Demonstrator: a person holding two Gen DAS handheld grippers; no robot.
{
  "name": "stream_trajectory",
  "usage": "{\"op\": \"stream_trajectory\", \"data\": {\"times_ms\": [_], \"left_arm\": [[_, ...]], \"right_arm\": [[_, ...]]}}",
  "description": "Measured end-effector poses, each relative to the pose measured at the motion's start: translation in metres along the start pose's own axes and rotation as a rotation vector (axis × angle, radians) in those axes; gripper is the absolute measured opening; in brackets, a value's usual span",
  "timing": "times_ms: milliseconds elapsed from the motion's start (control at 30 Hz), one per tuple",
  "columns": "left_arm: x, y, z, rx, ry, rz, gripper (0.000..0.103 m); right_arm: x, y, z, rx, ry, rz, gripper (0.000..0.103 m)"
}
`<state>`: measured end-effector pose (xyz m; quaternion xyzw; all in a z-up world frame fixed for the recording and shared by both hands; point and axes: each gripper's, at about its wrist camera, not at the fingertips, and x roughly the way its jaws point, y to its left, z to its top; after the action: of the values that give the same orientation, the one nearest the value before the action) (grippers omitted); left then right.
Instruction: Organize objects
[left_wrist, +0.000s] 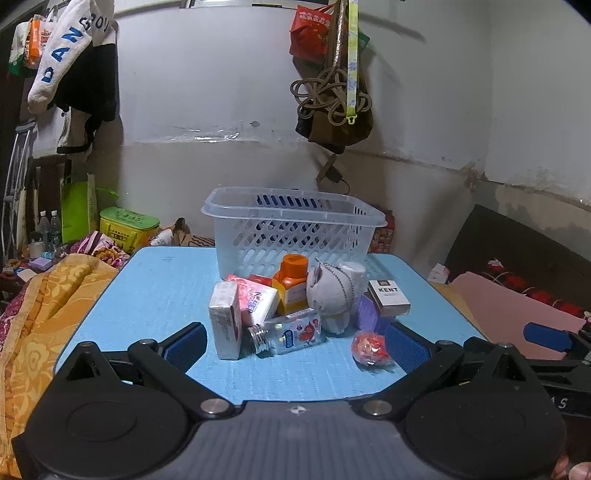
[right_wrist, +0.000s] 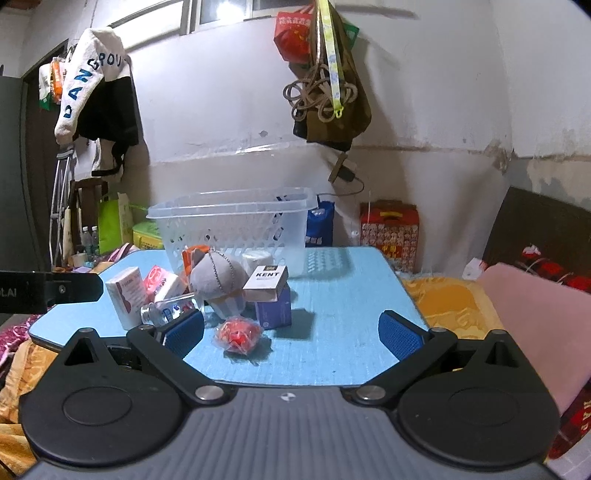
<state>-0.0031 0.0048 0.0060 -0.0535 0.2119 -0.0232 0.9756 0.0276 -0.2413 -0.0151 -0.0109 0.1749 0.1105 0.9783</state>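
Observation:
A clear slotted basket (left_wrist: 291, 229) (right_wrist: 236, 225) stands at the back of the blue table (left_wrist: 159, 295) (right_wrist: 340, 295). In front of it lies a pile: a white box (left_wrist: 223, 321), a pink tissue pack (left_wrist: 256, 301), an orange bottle (left_wrist: 291, 282), a grey plush (left_wrist: 328, 295) (right_wrist: 218, 277), a KENT pack (left_wrist: 388, 297) (right_wrist: 266, 278) on a purple box (right_wrist: 275, 312), a small clear bottle (left_wrist: 288, 332) and a red wrapped ball (left_wrist: 371, 347) (right_wrist: 238, 334). My left gripper (left_wrist: 295, 343) is open before the pile. My right gripper (right_wrist: 291, 336) is open, the ball between its fingers.
Orange and pink bedding (left_wrist: 48, 306) (right_wrist: 524, 310) surrounds the table. A red carton (right_wrist: 389, 232) and a blue bag (right_wrist: 319, 223) stand behind it. Bags and a rope (left_wrist: 332, 96) hang on the wall. The right gripper's finger (left_wrist: 546, 338) shows at the table's right.

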Motion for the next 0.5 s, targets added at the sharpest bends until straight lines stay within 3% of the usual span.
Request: {"op": "stream_trajectory", "data": {"times_ms": [500], "left_arm": [[-0.0025, -0.0012, -0.0012, 0.009, -0.007, 0.004, 0.102]], "right_arm": [[-0.0062, 0.0001, 0.0015, -0.004, -0.009, 0.019, 0.103]]}}
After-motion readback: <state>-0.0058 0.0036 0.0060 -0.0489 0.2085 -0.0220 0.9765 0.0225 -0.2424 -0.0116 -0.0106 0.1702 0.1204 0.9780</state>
